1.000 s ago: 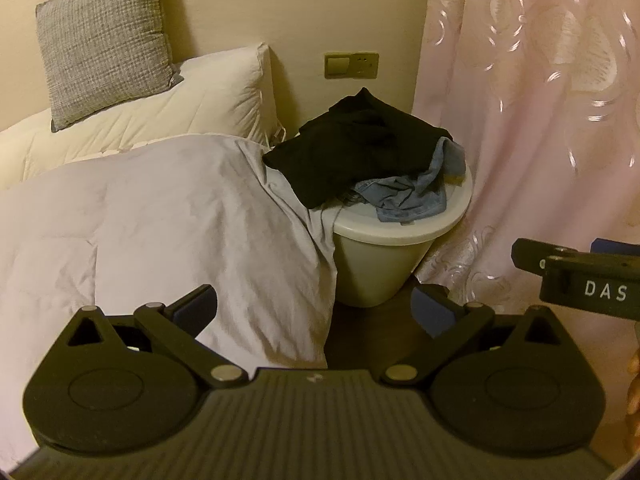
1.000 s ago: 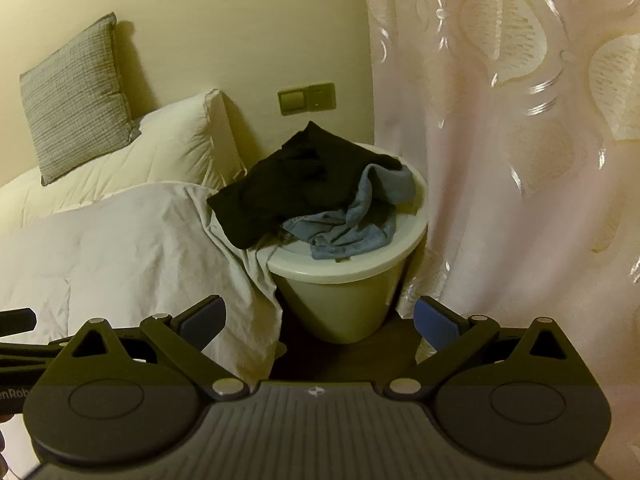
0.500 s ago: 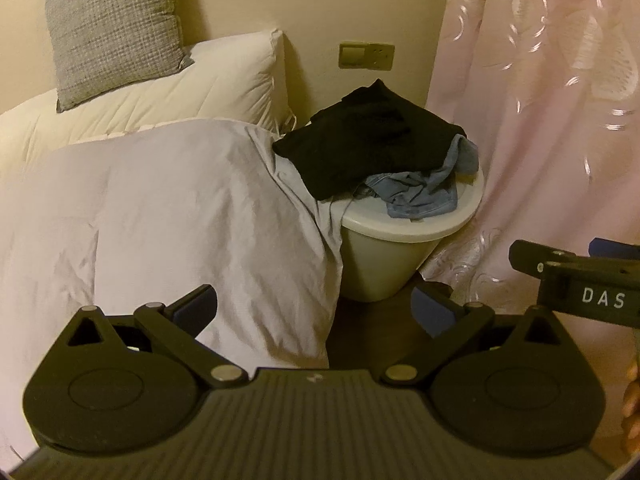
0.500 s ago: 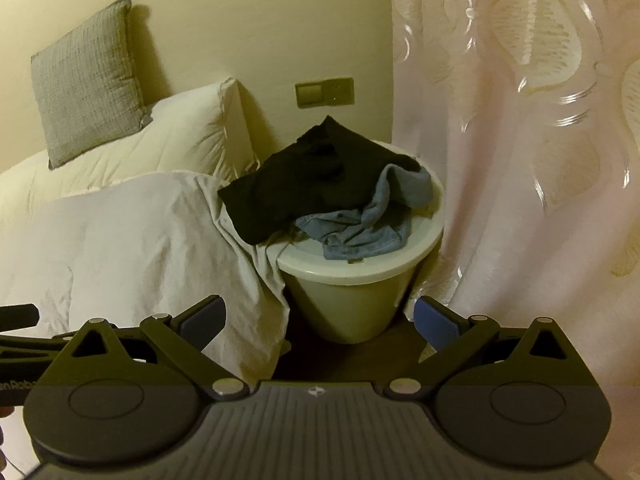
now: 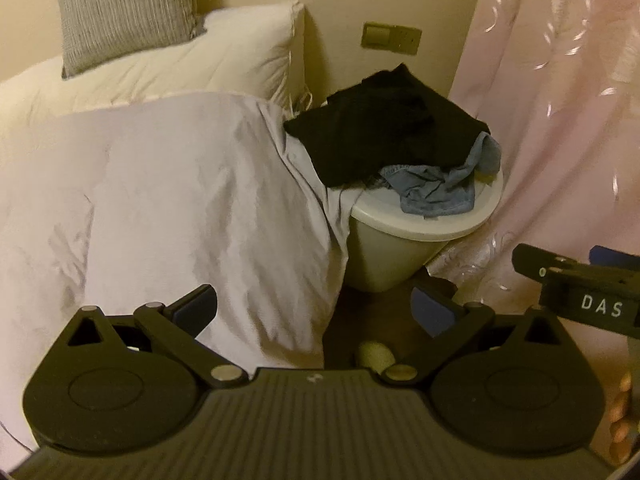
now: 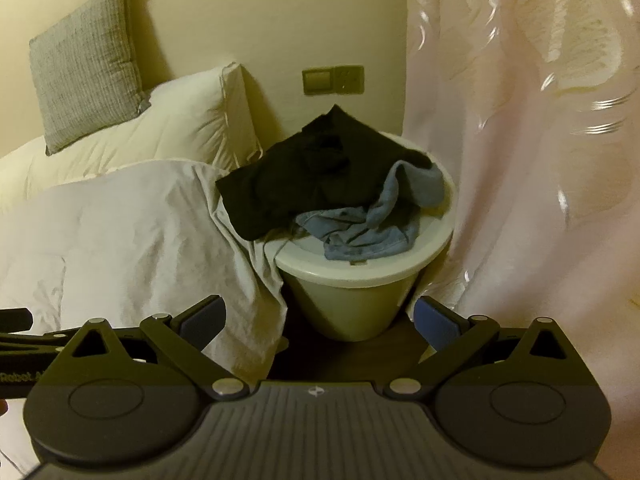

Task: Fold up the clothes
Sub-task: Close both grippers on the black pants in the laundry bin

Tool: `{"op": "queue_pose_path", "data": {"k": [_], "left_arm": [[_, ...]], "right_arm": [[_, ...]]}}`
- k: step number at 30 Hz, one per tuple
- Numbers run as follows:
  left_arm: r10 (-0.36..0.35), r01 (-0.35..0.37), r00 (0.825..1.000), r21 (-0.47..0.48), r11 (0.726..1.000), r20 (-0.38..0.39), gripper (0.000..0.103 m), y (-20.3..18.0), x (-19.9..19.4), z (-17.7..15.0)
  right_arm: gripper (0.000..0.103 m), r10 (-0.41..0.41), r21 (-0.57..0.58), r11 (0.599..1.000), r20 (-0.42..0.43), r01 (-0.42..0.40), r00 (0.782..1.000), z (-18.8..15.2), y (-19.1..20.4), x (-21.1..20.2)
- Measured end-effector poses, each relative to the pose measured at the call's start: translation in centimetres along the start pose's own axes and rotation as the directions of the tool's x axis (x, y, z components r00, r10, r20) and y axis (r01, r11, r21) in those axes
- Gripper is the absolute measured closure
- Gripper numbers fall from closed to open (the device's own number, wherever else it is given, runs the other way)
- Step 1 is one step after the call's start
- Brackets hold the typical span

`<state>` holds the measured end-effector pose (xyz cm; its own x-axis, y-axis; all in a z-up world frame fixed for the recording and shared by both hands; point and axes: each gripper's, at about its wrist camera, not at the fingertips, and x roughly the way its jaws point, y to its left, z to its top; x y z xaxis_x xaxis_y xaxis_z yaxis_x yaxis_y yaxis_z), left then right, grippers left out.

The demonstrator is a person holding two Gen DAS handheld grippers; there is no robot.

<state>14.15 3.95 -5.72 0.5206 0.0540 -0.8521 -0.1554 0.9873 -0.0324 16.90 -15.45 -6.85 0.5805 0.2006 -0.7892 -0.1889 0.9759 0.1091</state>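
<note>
A black garment (image 5: 384, 124) (image 6: 316, 176) lies crumpled on a round pale bedside stool (image 5: 440, 228) (image 6: 360, 272), draping over its left rim onto the bed's edge. A blue garment (image 5: 440, 192) (image 6: 372, 228) is bunched under and to the right of it. My left gripper (image 5: 314, 312) is open and empty, well short of the stool, over the duvet's edge. My right gripper (image 6: 318, 318) is open and empty too, facing the stool from a similar distance. The right gripper's body (image 5: 580, 296) shows at the left view's right edge.
A bed with a grey-white duvet (image 5: 160, 200) (image 6: 120, 232) fills the left. White pillows (image 5: 180, 64) and a grey cushion (image 6: 84, 60) lean on the wall. A pink curtain (image 5: 560, 120) (image 6: 540, 160) hangs right of the stool. A wall switch (image 6: 332, 79) sits above it.
Both grippers have come closer to the stool and its clothes, which now appear larger. Their jaws have stayed open.
</note>
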Motion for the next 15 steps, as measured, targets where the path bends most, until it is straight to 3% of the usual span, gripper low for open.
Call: {"op": "queue_pose_path", "data": {"k": [9, 15], "left_arm": [[0.051, -0.052, 0.998, -0.054, 0.997, -0.03, 0.001, -0.9, 7.3, 4.9], [0.049, -0.059, 0.991, -0.074, 0.996, -0.125, 0.008, -3.0, 15.1, 10.5]], "right_arm": [[0.0, 0.051, -0.059, 0.997, -0.093, -0.057, 0.994, 4.7, -2.1, 8.8], [0.0, 0.029, -0.098, 0.994, -0.126, -0.041, 0.992, 10.4, -4.4, 16.0]]}}
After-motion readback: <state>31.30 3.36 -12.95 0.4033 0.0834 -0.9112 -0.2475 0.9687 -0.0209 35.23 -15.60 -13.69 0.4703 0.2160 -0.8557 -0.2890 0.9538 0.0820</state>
